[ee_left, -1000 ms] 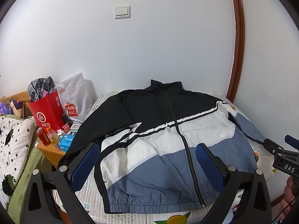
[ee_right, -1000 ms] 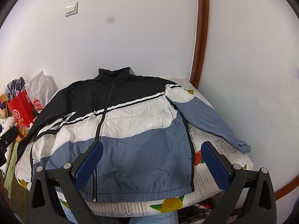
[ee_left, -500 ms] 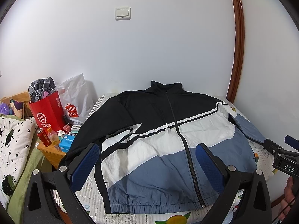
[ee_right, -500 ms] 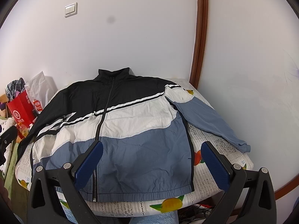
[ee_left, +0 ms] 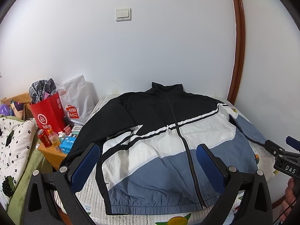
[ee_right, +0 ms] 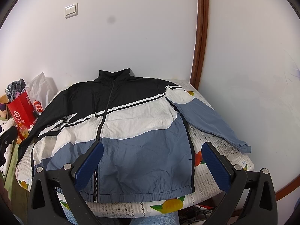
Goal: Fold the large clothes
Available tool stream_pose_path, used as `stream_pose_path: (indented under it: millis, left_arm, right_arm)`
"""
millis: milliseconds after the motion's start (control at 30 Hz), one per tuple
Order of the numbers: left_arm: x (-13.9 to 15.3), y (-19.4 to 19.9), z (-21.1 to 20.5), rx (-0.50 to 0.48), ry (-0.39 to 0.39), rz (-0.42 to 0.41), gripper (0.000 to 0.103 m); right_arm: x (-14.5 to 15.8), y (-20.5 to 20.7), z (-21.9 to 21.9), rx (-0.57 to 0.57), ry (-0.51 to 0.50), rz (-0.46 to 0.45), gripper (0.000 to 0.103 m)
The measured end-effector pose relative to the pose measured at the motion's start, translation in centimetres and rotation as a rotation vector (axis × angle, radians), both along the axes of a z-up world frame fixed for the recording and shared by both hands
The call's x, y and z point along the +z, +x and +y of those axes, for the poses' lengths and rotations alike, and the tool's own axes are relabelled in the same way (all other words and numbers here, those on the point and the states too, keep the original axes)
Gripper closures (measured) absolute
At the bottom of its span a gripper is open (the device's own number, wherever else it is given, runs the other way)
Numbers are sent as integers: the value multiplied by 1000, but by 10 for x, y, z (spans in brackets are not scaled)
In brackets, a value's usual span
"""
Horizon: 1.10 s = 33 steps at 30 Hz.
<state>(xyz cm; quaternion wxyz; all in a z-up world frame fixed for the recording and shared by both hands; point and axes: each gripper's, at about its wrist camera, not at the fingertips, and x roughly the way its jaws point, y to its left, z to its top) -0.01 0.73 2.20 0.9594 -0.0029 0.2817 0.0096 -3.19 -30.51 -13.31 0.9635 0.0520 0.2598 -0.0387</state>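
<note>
Both blue-padded fingers of the left gripper (ee_left: 148,166) are spread wide in the left wrist view, with nothing held between them. Beyond them a black, white and slate-blue zip-up windbreaker jacket (ee_left: 168,140) is laid flat, front up and zipped, on a bed covered by a fruit-printed white sheet (ee_left: 91,204), collar toward the wall. A red paper shopping bag (ee_left: 49,113) is seen on a wooden bedside table (ee_left: 51,152) to the left. In the right wrist view the right gripper (ee_right: 152,164) is likewise held wide apart and empty above the jacket's hem, and one blue sleeve (ee_right: 210,121) is stretched out across the sheet.
</note>
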Motion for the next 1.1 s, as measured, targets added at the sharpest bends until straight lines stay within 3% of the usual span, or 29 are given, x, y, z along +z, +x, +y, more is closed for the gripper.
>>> stream_pose_path:
  millis: [833,1100]
  left_arm:
    - [10,7,12,21,-4,4,0]
    - [-7,21,24,43,-18,30,0]
  right_arm:
    - [7,1,2,5,-2,-5,0]
    - [-1,15,3,11,10,10,0]
